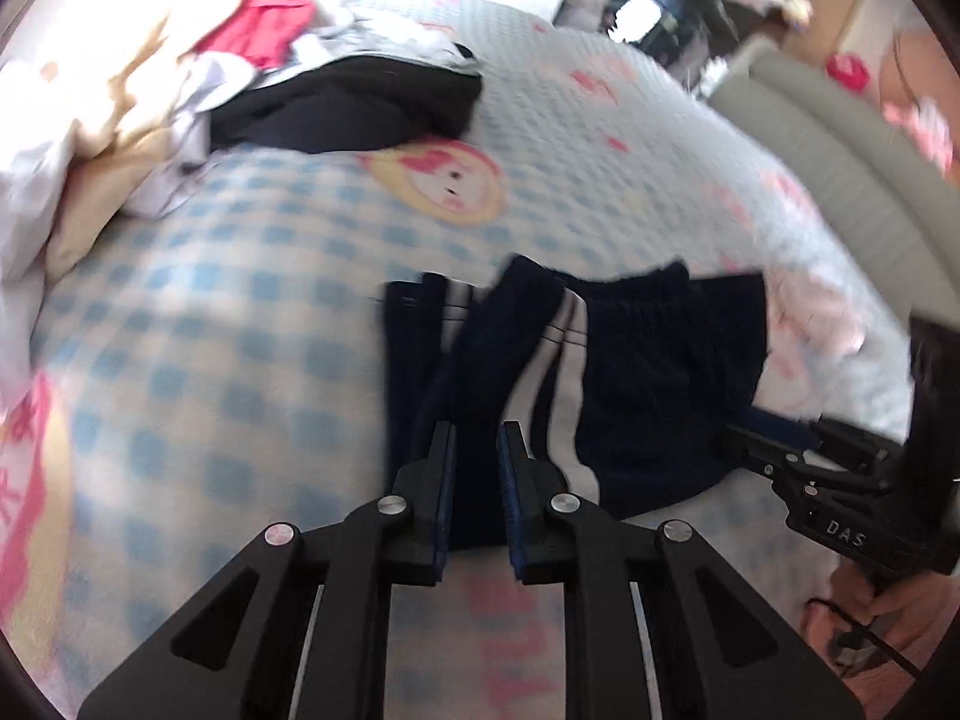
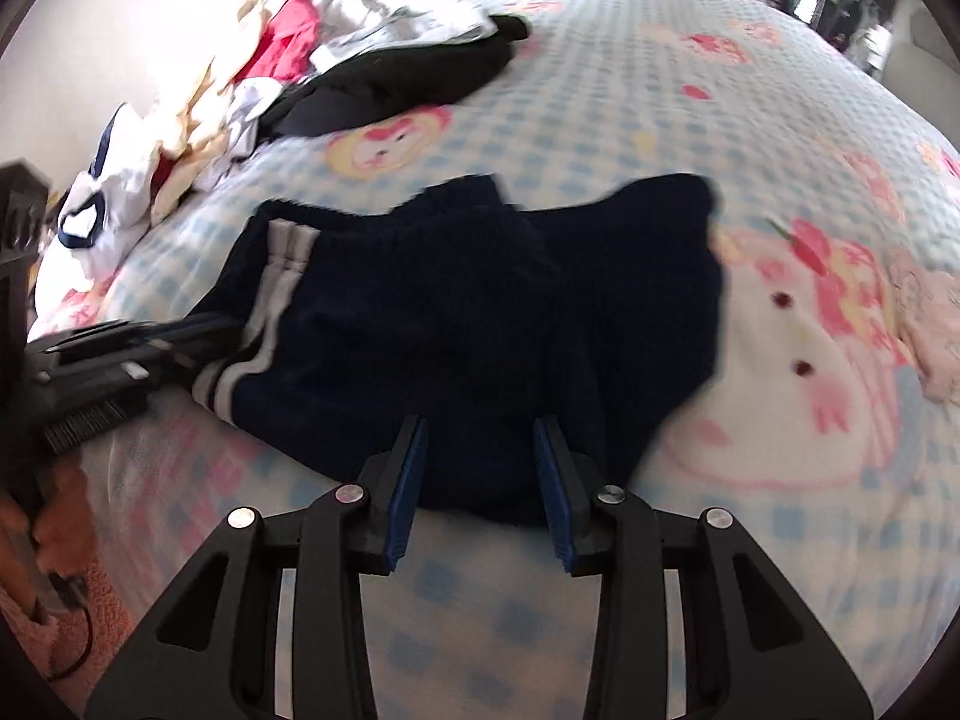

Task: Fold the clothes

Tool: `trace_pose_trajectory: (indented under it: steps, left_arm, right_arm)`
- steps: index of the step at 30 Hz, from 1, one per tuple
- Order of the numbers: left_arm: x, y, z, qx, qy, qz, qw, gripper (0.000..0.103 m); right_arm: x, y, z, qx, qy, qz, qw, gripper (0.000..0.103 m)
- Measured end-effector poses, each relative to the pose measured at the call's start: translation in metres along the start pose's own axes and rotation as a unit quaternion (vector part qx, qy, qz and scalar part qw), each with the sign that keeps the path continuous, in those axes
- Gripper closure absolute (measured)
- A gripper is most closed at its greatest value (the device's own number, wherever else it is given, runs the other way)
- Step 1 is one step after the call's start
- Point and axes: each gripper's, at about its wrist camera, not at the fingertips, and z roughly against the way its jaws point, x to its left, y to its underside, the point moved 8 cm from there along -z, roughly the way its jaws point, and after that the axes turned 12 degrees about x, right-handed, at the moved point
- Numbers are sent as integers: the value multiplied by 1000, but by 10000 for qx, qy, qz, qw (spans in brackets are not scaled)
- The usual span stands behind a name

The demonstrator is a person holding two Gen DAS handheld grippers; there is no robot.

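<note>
The navy shorts lie flat on the bed, directly ahead of both of my tools, long axis running left to right across my reach. My right hand-held gripper stands with its jaws apart over the near hem. My left hand-held gripper has its jaws narrowly apart around a fold by the white side stripes; through the blur I cannot tell if it pinches. The left is nearer that striped edge. The fabric looks soft, thick-knit, with a ribbed waistband. A clothes pile sits beyond.
</note>
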Motion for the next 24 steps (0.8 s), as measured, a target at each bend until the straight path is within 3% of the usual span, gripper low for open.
trace_pose_trajectory:
  steps: [2,4,7,9,12,14,18,21,24]
  left_arm:
    - [12,2,11,-182,211,241,9993,71]
    - [22,5,15,-226,402,525,9976,67]
    - [24,8,10,-85,803,725,9941,49]
    - [23,10,-1,18,890,768,9931,49]
    - [23,11,-18,171,569,700,9958,52]
    - [24,11,-20,137,294,646,9974,61]
    - [27,8,-13,-65,9,615,9981,62]
    - [29,6,-8,-199,389,701,9966,62]
    - [32,2,-9,-52,1032,926,9903,57]
  right_arm:
    - [-13,4,16,-161,-40,-258,9995,65]
    - [-26,8,34,-387,20,-577,9976,63]
    - [-37,15,30,-325,-529,-1199,9908,62]
    - [-38,22,16,-97,-1078,-1640,9805,61]
    - [-35,27,2,0,-862,-1588,9835,61]
    - [-34,25,0,-33,-748,-1515,9856,61]
    - [-43,25,6,-23,-160,-1411,9899,63]
    - [-46,24,18,-111,-6,-1437,9896,62]
    - [-53,19,34,-444,-433,-1605,9851,56]
